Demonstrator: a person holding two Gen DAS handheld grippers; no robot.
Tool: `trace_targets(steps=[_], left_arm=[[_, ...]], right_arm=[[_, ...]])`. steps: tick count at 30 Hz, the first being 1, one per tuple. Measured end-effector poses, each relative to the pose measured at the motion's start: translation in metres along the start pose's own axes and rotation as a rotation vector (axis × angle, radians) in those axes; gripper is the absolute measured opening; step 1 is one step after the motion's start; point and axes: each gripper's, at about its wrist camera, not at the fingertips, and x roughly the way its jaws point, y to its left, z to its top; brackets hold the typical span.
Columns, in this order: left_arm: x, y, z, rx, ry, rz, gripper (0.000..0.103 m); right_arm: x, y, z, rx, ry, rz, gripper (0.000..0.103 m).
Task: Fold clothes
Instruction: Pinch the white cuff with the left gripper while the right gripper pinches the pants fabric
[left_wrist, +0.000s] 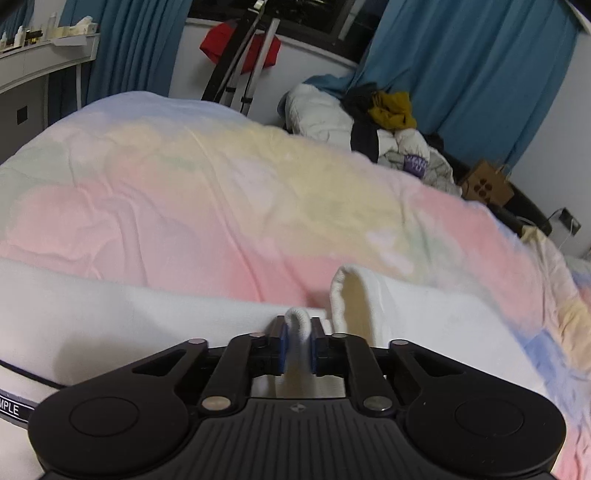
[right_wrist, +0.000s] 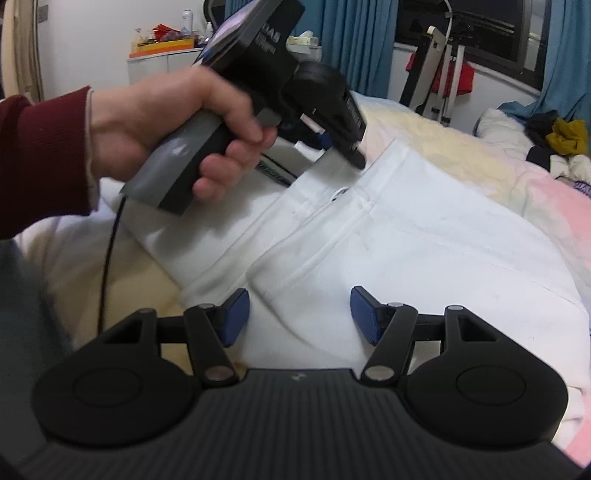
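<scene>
left gripper (left_wrist: 298, 345) pinches the cuff (left_wrist: 298, 320), bottom centre, to lift that edge for a fold. right gripper (right_wrist: 299, 314) spread wide, hovering over the garment (right_wrist: 424, 251), lower centre.

Soft white knit cloth garment (right_wrist: 424, 236) with ribbed cuff on a matt, wrinkled pastel bed (left_wrist: 184, 192); matt black plastic right gripper (right_wrist: 299, 314).
</scene>
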Motion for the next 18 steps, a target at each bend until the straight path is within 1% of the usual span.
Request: trace_targets(steps=[2, 3, 4, 5, 6, 7, 9, 10, 11, 12, 13, 14, 15, 18], left_arm=[[-0.002, 0.002, 0.0, -0.028, 0.006, 0.0, 0.025], [-0.005, 0.0, 0.0, -0.024, 0.002, 0.007, 0.028], [-0.008, -0.002, 0.0, -0.016, -0.003, 0.014, 0.031], [-0.011, -0.003, -0.001, -0.008, -0.009, 0.022, 0.038], [-0.013, -0.006, -0.002, 0.002, -0.012, 0.029, 0.042], [-0.014, -0.007, -0.003, 0.012, -0.009, 0.038, 0.043], [-0.014, -0.009, -0.005, 0.023, 0.002, 0.048, 0.045], [-0.014, -0.009, -0.006, 0.027, 0.006, 0.051, 0.045], [-0.013, -0.009, -0.007, 0.029, 0.009, 0.052, 0.046], [-0.012, -0.009, -0.008, 0.03, 0.012, 0.053, 0.045], [-0.011, -0.008, -0.008, 0.032, 0.014, 0.053, 0.045], [-0.01, -0.008, -0.009, 0.034, 0.018, 0.054, 0.045], [-0.008, -0.007, -0.009, 0.035, 0.02, 0.055, 0.045], [-0.006, -0.006, -0.009, 0.037, 0.023, 0.055, 0.045]], right_arm=[[0.001, -0.001, 0.001, 0.018, -0.014, -0.008, 0.062], [0.002, -0.002, 0.0, 0.027, -0.018, -0.01, 0.062], [0.002, -0.001, -0.001, 0.023, -0.02, -0.014, 0.062], [0.003, 0.001, -0.002, 0.01, -0.02, -0.02, 0.062], [0.003, 0.002, -0.003, -0.004, -0.022, -0.025, 0.062], [0.003, 0.004, -0.003, -0.012, -0.025, -0.027, 0.061], [0.004, 0.006, -0.003, -0.018, -0.029, -0.026, 0.055], [0.004, 0.006, -0.002, -0.015, -0.027, -0.021, 0.053], [0.004, 0.004, -0.001, -0.002, -0.024, -0.015, 0.049], [0.004, 0.002, 0.0, 0.017, -0.019, -0.009, 0.04], [0.003, 0.0, 0.001, 0.037, -0.015, -0.003, 0.035], [0.003, -0.003, 0.002, 0.056, -0.011, 0.002, 0.027], [0.0, -0.004, 0.003, 0.067, -0.014, 0.007, 0.022], [-0.01, -0.006, 0.008, 0.08, -0.042, 0.019, 0.014]])
